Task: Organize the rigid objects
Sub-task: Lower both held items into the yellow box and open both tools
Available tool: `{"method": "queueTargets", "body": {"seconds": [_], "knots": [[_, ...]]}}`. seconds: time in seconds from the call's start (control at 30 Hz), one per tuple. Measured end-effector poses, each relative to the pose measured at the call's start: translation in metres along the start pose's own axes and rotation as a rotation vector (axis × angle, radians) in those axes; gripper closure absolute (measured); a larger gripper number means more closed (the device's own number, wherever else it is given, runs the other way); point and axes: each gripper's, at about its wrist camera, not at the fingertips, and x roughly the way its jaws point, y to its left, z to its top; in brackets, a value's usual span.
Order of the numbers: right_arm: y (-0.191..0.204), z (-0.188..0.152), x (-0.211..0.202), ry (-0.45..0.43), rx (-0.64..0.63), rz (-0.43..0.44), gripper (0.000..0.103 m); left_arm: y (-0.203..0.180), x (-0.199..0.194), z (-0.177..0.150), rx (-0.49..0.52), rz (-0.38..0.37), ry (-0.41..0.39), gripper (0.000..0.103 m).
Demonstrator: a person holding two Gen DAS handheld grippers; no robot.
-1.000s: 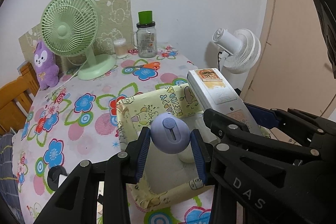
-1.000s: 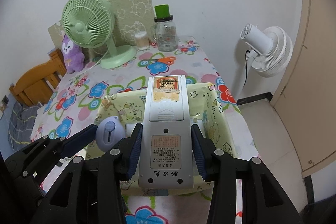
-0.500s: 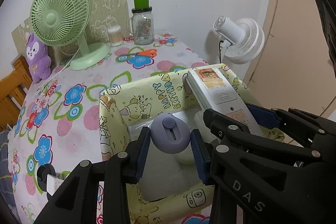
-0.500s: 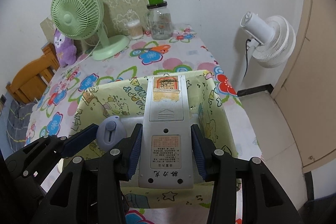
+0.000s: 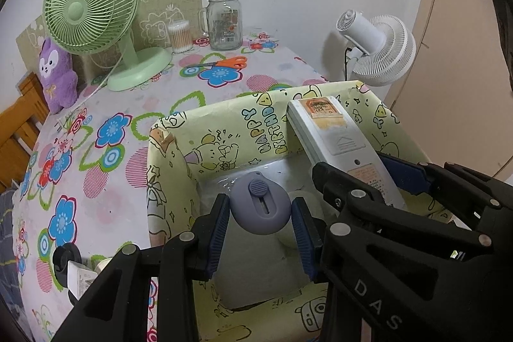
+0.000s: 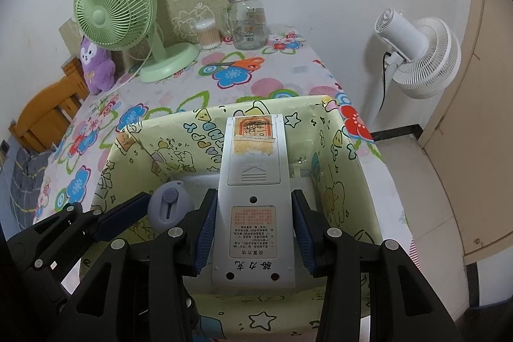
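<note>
My left gripper [image 5: 260,221] is shut on a small rounded purple cutter [image 5: 260,206] with a slider on top. It hangs inside the mouth of a yellow cartoon-print box [image 5: 224,130]. My right gripper [image 6: 253,226] is shut on a long white remote control [image 6: 253,181], back side up, with an orange label near its far end. The remote [image 5: 333,146] reaches over the same box [image 6: 333,149], pointing at its far wall. Both grippers stand side by side, the cutter [image 6: 170,207] left of the remote. A pale rounded object lies on the box floor under the cutter.
On the flowered tablecloth [image 5: 96,169] stand a green desk fan [image 5: 93,5], a purple plush toy [image 5: 57,76], a cotton-swab tub [image 5: 181,36] and a glass jar with green lid [image 5: 224,18]. Orange scissors [image 5: 224,63] lie behind the box. A white floor fan [image 6: 416,53] stands right of the table.
Both grippers have sunk toward the box with their loads; the box now fills more of each view and the cutter and remote sit lower within its walls.
</note>
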Motion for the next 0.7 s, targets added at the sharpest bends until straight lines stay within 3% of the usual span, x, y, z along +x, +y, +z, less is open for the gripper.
{"method": "queueTargets", "body": {"seconds": [0.7], "knots": [[0.0046, -0.0027, 0.0101, 0.052, 0.021, 0.029, 0.055, 0.0016, -0.0014, -0.0042, 0.038, 0.01, 0.021, 0.061]]}}
